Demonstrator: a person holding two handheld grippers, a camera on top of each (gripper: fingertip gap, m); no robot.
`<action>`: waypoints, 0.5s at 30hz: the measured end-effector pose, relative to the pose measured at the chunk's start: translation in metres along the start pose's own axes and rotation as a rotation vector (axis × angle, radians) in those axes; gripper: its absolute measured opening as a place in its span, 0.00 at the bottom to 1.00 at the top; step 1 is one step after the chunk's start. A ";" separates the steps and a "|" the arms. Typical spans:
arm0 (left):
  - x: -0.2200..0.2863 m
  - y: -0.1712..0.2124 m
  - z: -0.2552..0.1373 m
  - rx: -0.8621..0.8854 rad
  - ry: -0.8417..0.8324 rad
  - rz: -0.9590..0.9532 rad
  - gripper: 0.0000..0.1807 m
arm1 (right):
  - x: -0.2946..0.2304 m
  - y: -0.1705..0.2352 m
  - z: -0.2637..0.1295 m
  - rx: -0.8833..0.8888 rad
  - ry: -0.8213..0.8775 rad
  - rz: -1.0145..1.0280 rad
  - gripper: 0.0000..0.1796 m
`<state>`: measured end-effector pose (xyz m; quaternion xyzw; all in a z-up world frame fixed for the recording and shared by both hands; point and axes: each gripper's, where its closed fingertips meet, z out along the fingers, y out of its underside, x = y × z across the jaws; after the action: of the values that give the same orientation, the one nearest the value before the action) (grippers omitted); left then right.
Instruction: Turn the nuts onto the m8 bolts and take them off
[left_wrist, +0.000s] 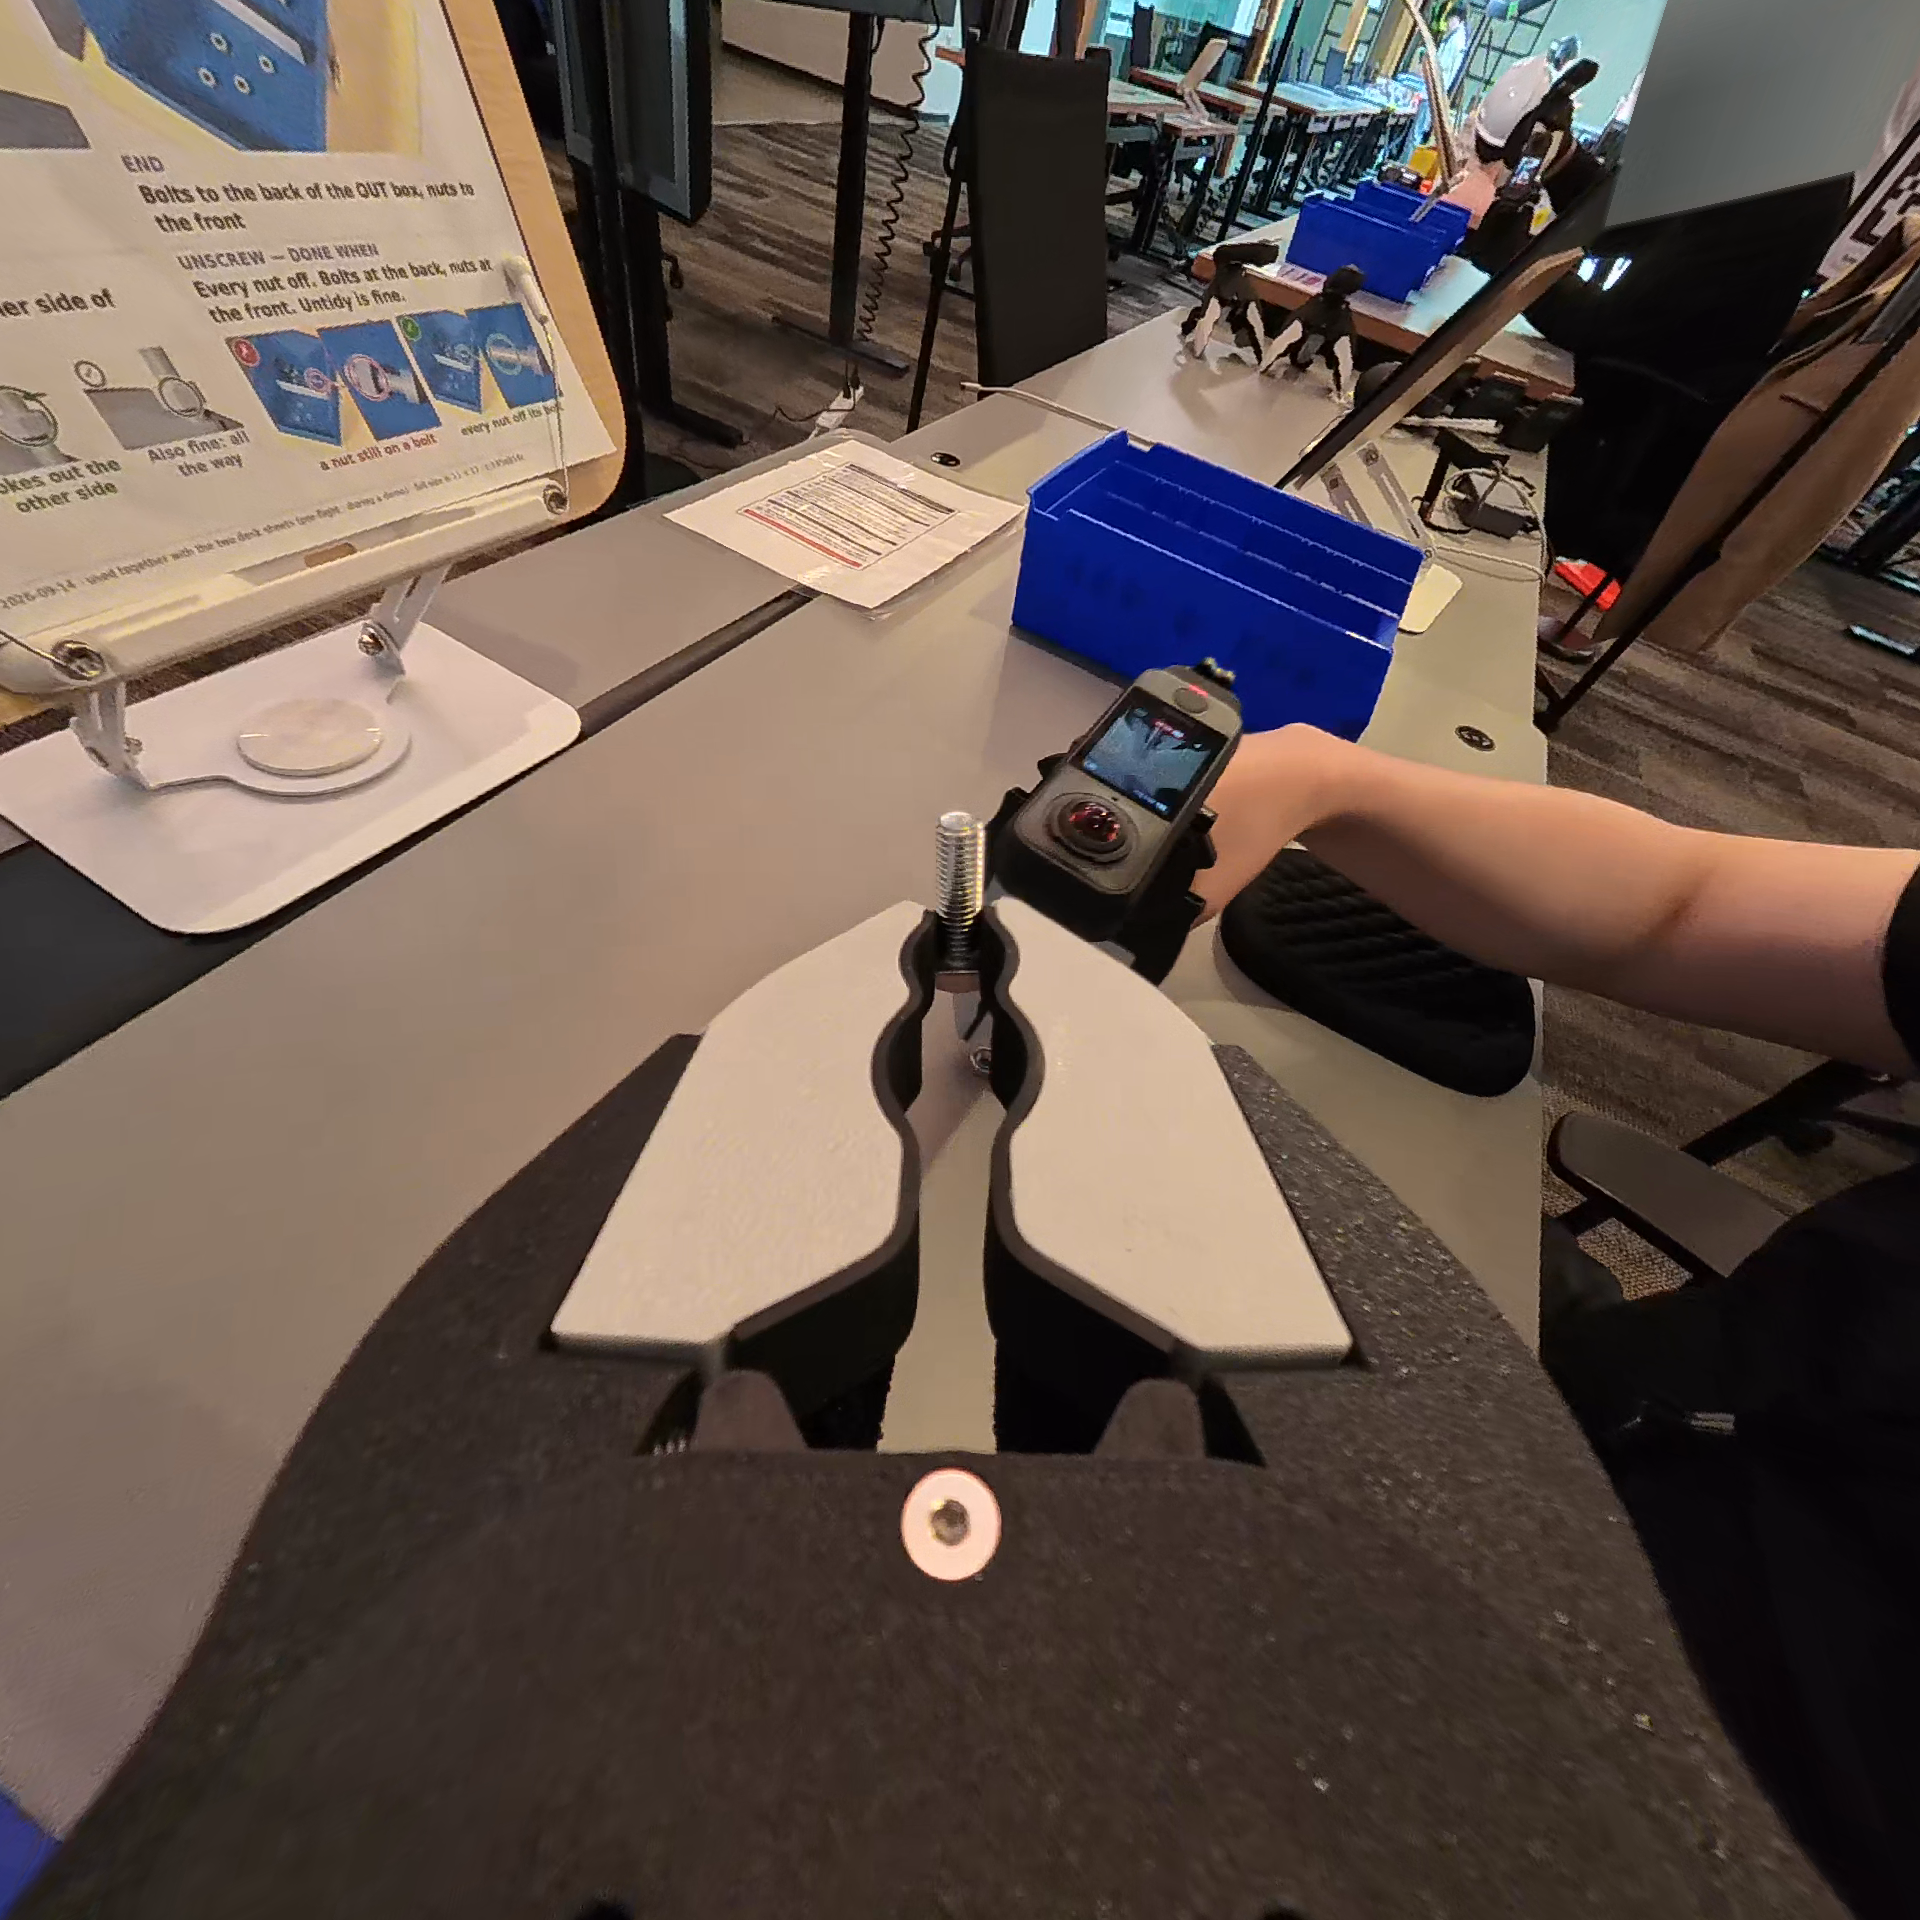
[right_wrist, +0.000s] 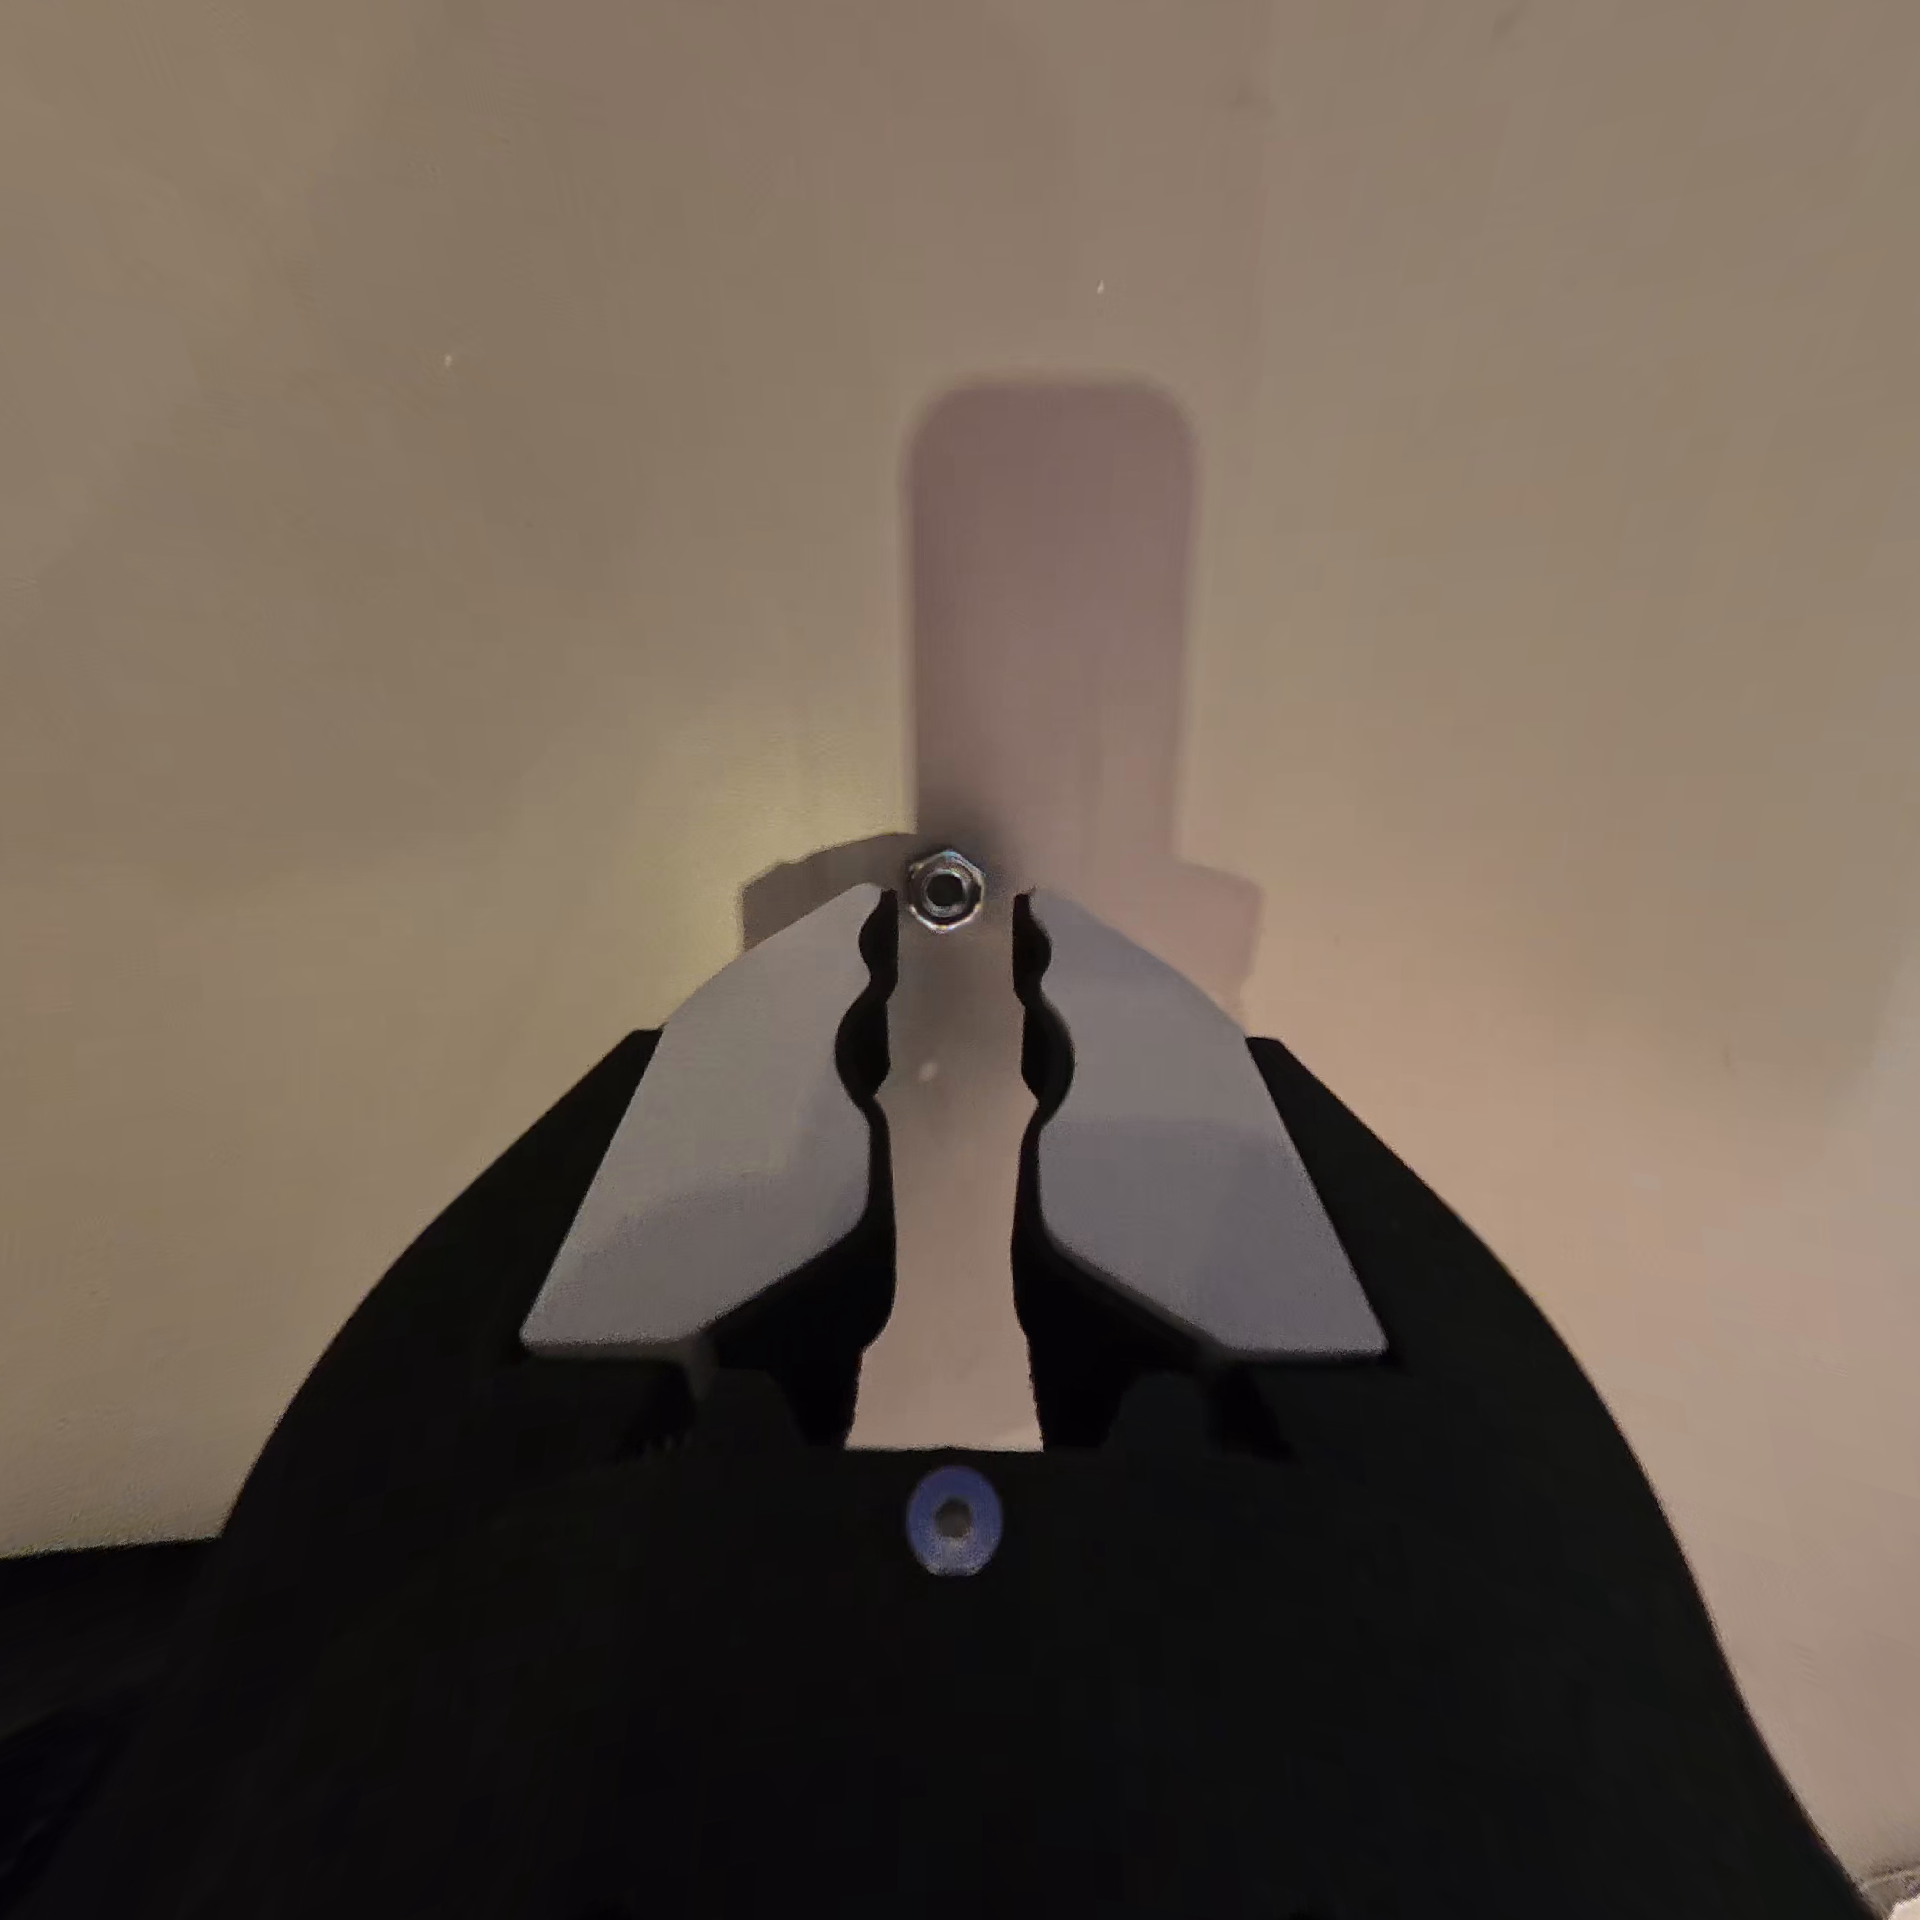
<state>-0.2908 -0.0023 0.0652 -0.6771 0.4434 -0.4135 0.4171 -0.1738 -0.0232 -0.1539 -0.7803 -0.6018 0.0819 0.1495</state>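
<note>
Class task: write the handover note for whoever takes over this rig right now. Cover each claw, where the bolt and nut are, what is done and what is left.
Left claw: shut on the bolt, threaded end up and bare.
Right claw: open, pointing down at the table, the nut lying flat just past its tips, not gripped.
Done: bolt picked up.
Left: grip the nut, turn it onto the bolt, take it off.

Two identical tools: left gripper (left_wrist: 958, 940) and right gripper (right_wrist: 951, 914), each with pale grey wavy-edged fingers (left_wrist: 790, 1132) on a black speckled body, one central screw in a washer (left_wrist: 950, 1525); black short sleeve (left_wrist: 1903, 977).
</note>
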 end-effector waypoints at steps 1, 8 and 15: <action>0.001 0.001 -0.001 -0.002 0.002 0.000 0.04 | 0.000 0.000 0.001 0.001 -0.003 0.003 0.11; 0.002 0.008 -0.003 -0.031 0.005 0.006 0.04 | 0.002 -0.002 0.004 -0.007 -0.020 0.011 0.09; 0.002 0.011 0.001 -0.042 0.018 0.004 0.04 | -0.001 -0.002 0.008 -0.023 -0.048 -0.018 0.09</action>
<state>-0.2926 -0.0066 0.0551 -0.6810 0.4572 -0.4094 0.3994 -0.1780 -0.0225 -0.1608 -0.7743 -0.6131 0.0921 0.1268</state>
